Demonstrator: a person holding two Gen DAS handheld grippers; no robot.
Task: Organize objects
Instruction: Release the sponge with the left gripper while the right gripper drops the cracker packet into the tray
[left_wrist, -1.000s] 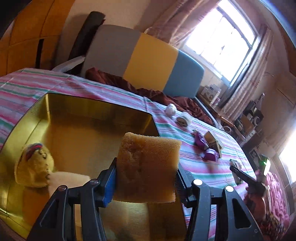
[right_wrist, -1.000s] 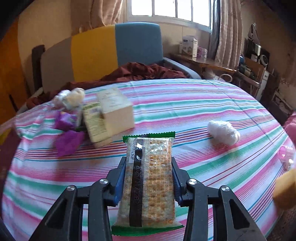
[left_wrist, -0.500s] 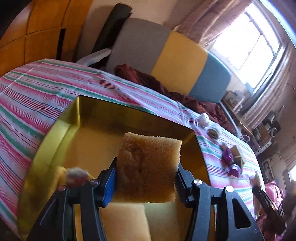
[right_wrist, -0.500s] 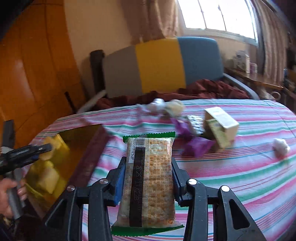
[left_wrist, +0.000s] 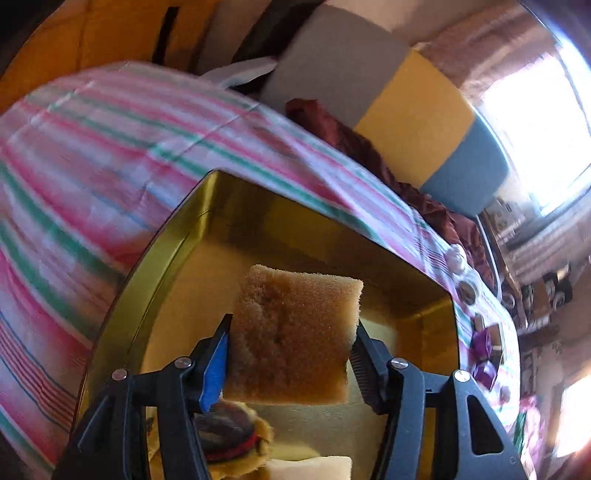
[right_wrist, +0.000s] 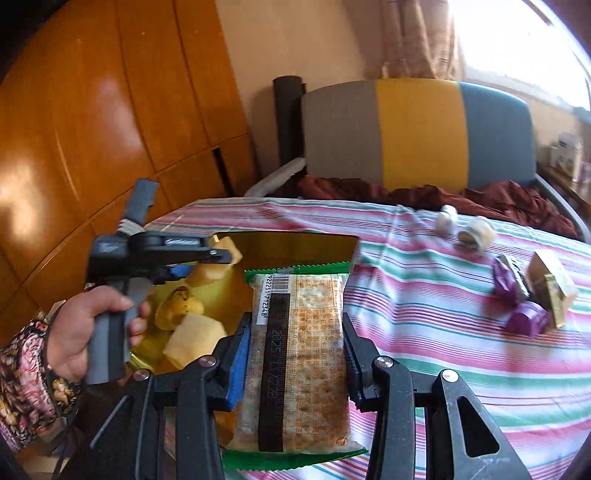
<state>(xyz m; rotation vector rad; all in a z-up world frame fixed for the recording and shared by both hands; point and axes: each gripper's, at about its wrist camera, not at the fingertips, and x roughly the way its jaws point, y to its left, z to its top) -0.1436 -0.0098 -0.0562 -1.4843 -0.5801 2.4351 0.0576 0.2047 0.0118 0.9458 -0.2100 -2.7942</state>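
Note:
My left gripper (left_wrist: 291, 325) hangs over a golden tin tray (left_wrist: 177, 258) with a brown-yellow sponge (left_wrist: 291, 336) between its jaws. The jaws are opening, but both pads still touch the sponge's sides. Below it in the tray lie a yellow plush toy (left_wrist: 236, 439) and a pale sponge (left_wrist: 314, 469). My right gripper (right_wrist: 297, 325) is shut on a cracker packet (right_wrist: 299, 354) with green ends, held above the striped cloth beside the tray (right_wrist: 295, 245). In the right wrist view the left gripper (right_wrist: 218, 254) is held by a person's hand (right_wrist: 85, 325) at the left.
Purple packets (right_wrist: 524, 317), small boxes (right_wrist: 550, 280) and tape rolls (right_wrist: 476, 229) lie on the striped tablecloth (right_wrist: 443, 332) at the right. A grey, yellow and blue chair (right_wrist: 417, 129) stands behind the table, and a wooden cabinet (right_wrist: 92, 129) is at the left.
My left gripper has moved further over the tray and rolled, sponge still between its jaws. My right gripper has swung left with the cracker packet, from the loose items to the tray's edge.

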